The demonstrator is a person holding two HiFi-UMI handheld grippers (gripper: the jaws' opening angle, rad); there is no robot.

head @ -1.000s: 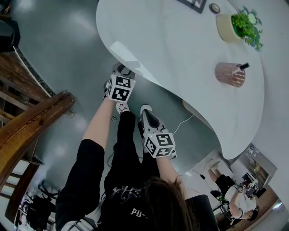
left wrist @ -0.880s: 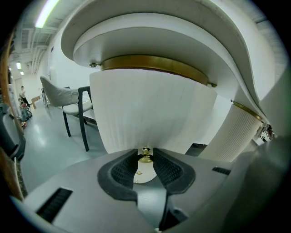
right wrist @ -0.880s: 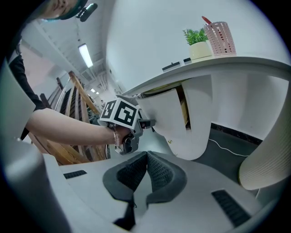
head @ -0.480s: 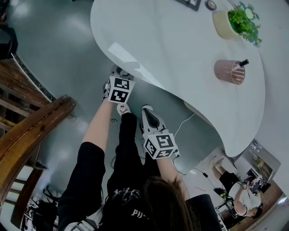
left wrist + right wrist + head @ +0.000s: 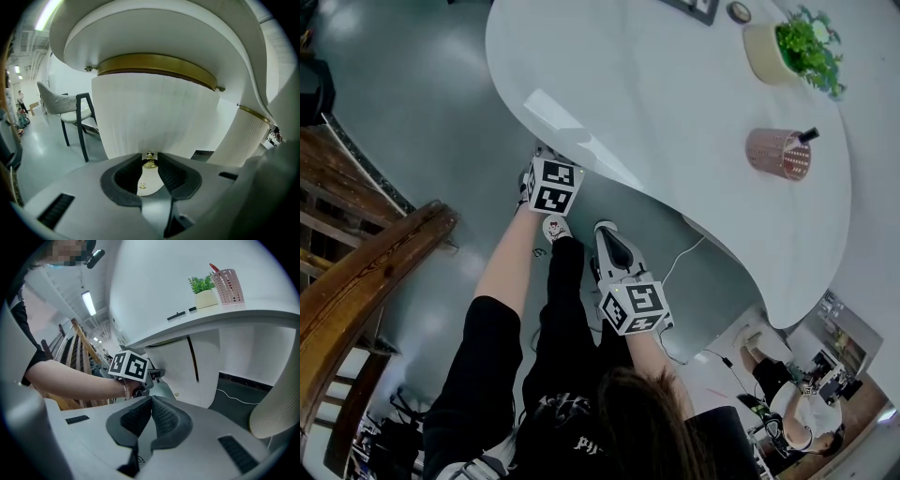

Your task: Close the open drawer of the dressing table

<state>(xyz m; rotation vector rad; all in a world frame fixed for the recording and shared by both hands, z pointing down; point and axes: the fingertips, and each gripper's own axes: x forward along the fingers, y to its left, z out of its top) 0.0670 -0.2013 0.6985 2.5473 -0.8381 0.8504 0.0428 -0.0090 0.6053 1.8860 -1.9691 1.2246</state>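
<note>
The dressing table (image 5: pixel 675 103) has a white curved top. Under it, the left gripper view shows a white ribbed drawer front (image 5: pixel 154 112) with a brass band above it. A small brass knob (image 5: pixel 149 163) on that front sits between the tips of my left gripper (image 5: pixel 150 159), whose pads close on it. From the head view, the left gripper (image 5: pixel 544 152) reaches under the table's edge. My right gripper (image 5: pixel 602 228) hangs back over the floor, shut and empty. In its own view the right gripper (image 5: pixel 151 399) looks at the left one's marker cube (image 5: pixel 129 365).
A pink pen holder (image 5: pixel 778 153) and a potted plant (image 5: pixel 802 52) stand on the tabletop. A wooden stair rail (image 5: pixel 366 272) runs at the left. A chair (image 5: pixel 70 110) stands left of the drawer unit. A white cable (image 5: pixel 680 258) lies on the floor.
</note>
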